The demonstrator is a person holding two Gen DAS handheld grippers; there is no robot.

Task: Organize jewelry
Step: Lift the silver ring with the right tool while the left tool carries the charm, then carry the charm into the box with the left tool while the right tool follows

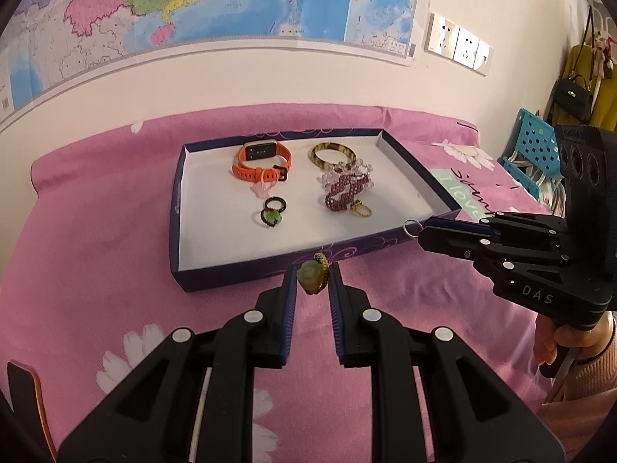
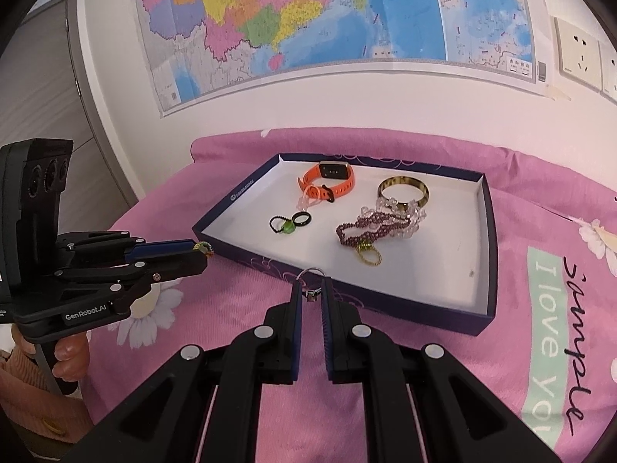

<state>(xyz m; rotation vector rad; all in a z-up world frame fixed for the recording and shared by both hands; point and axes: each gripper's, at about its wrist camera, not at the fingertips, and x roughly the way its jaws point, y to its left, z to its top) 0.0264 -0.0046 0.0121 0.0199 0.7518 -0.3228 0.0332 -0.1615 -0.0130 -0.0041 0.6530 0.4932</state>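
A shallow navy box [image 1: 270, 270] [image 2: 486, 308] with a white floor lies on the pink bedspread. In it are an orange watch [image 1: 262, 164] [image 2: 327, 181], a tortoiseshell bangle [image 1: 333, 154] [image 2: 403, 191], a clear bead bracelet [image 1: 356, 169], a maroon bead bracelet [image 1: 343, 193] [image 2: 366, 233], a gold ring [image 1: 361, 208] [image 2: 370, 256] and two dark rings with a green stone [image 1: 273, 214] [image 2: 289, 223]. My left gripper [image 1: 312, 277] [image 2: 204, 249] is shut on a green-stone beaded ring [image 1: 313, 276] just before the box's near wall. My right gripper [image 2: 309, 293] [image 1: 418, 229] is shut on a silver ring [image 2: 310, 276] [image 1: 412, 227] at the box's near right corner.
The pink floral bedspread [image 1: 96, 231] runs back to a white wall with a map [image 1: 193, 7]. Wall sockets [image 1: 459, 44], a blue crate [image 1: 534, 142] and hanging bags [image 1: 574, 92] are at the right. A door [image 2: 50, 96] is at the left.
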